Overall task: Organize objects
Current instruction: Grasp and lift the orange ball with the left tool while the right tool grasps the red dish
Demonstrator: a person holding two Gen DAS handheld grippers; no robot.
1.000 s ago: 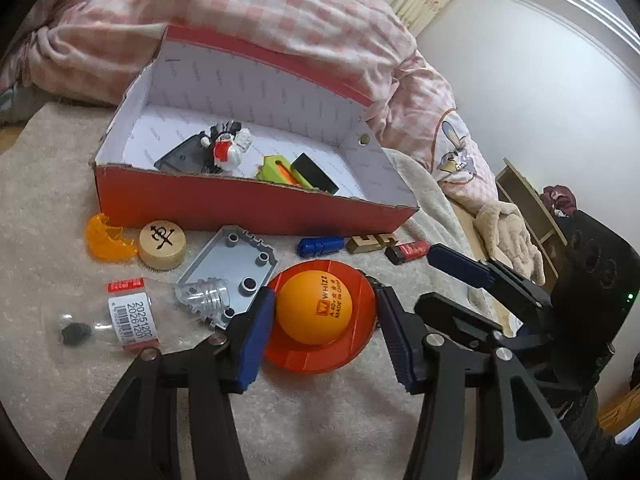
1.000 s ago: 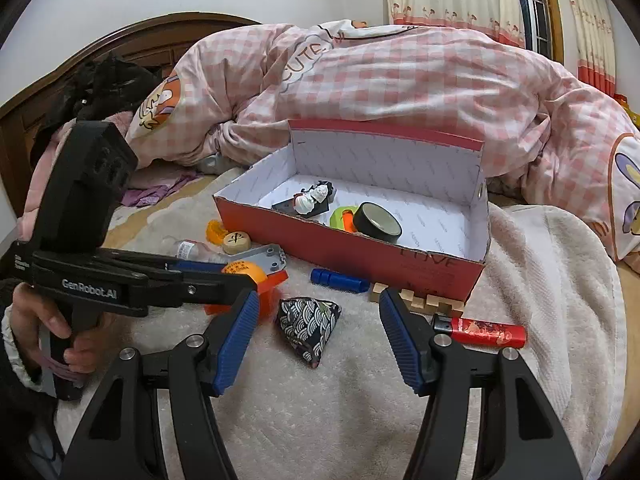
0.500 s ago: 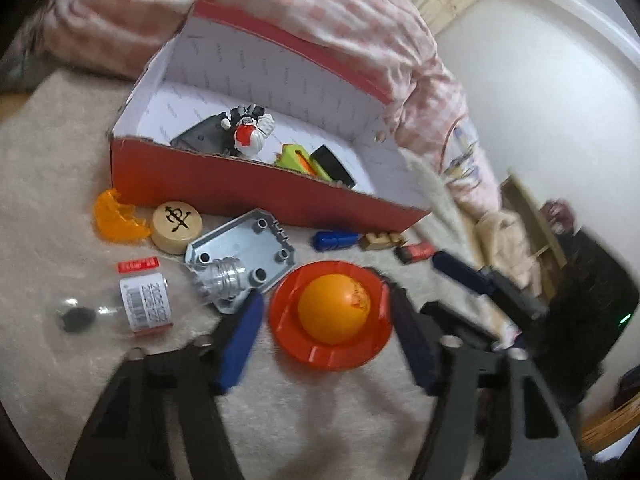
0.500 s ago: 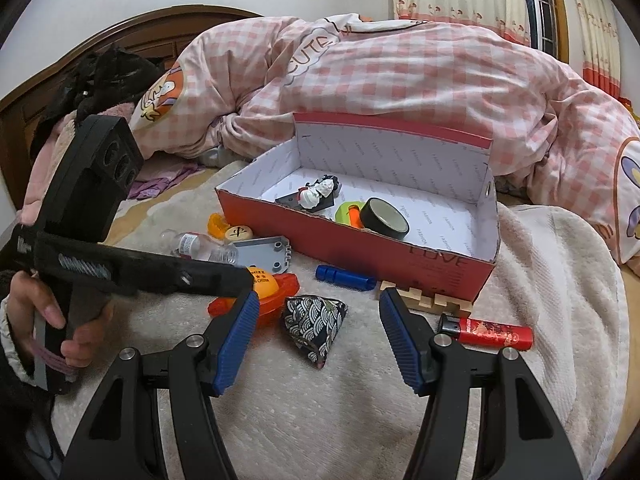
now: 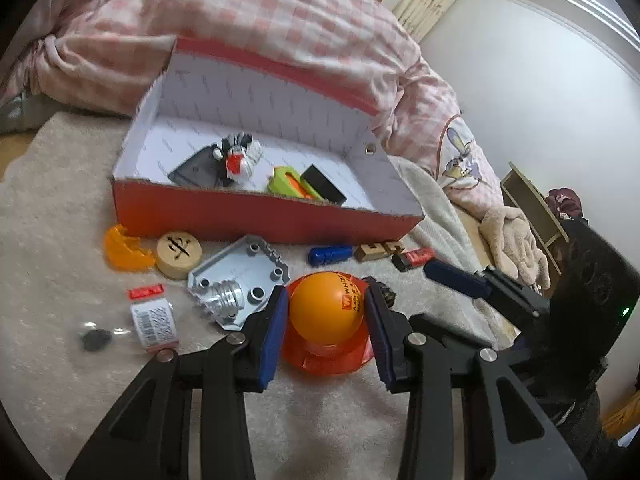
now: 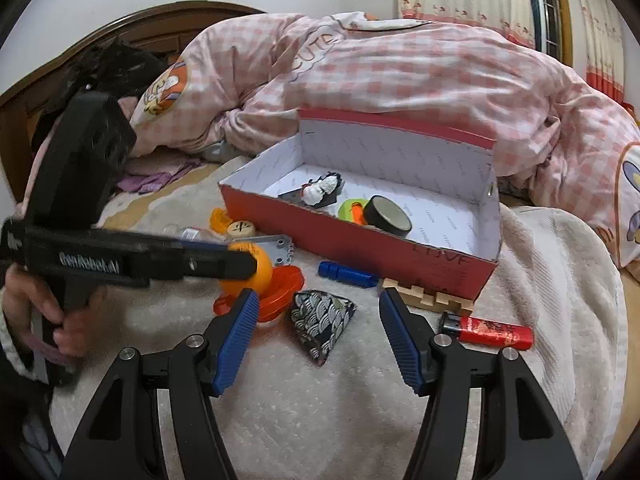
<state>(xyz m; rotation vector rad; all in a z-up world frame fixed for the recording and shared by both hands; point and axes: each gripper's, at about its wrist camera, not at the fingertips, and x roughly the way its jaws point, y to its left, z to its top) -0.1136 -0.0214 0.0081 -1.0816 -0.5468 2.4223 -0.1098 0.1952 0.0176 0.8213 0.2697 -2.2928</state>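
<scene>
Left tongs: my left gripper [image 5: 325, 320] is clenched on the glossy orange plastic ball [image 5: 326, 306], blue pads pressing its two sides at its widest part, so the round surface should not squirt out.

Ball's place: it sits just above the shallow red-orange plastic dish [image 5: 328, 354]; I cannot tell whether it is touching the dish or already clear of it.

Right tongs: my right gripper [image 6: 314, 338] hangs released with its jaws wide apart and nothing between them, over the cream fleece blanket [image 6: 320, 408].

Below right tongs: a small triangular beanbag of dark wave-pattern cloth [image 6: 321, 326] lies just ahead of the jaws, I judge the likely next pick.

Destination: the open red cardboard box with a white lining [image 5: 256, 216] stands just beyond the ball, so the carry is short.

Edges: the near red wall must be cleared before lowering; the raised flap blocks the far side.

Open room: bare white floor shows at the box's right end, past the black tape roll [image 6: 388, 216].

Clutter near path: a grey studded plastic plate [image 5: 240, 276] lies just left of the ball, and a blue plastic cylinder [image 5: 330, 255] sits by the box wall.
</scene>
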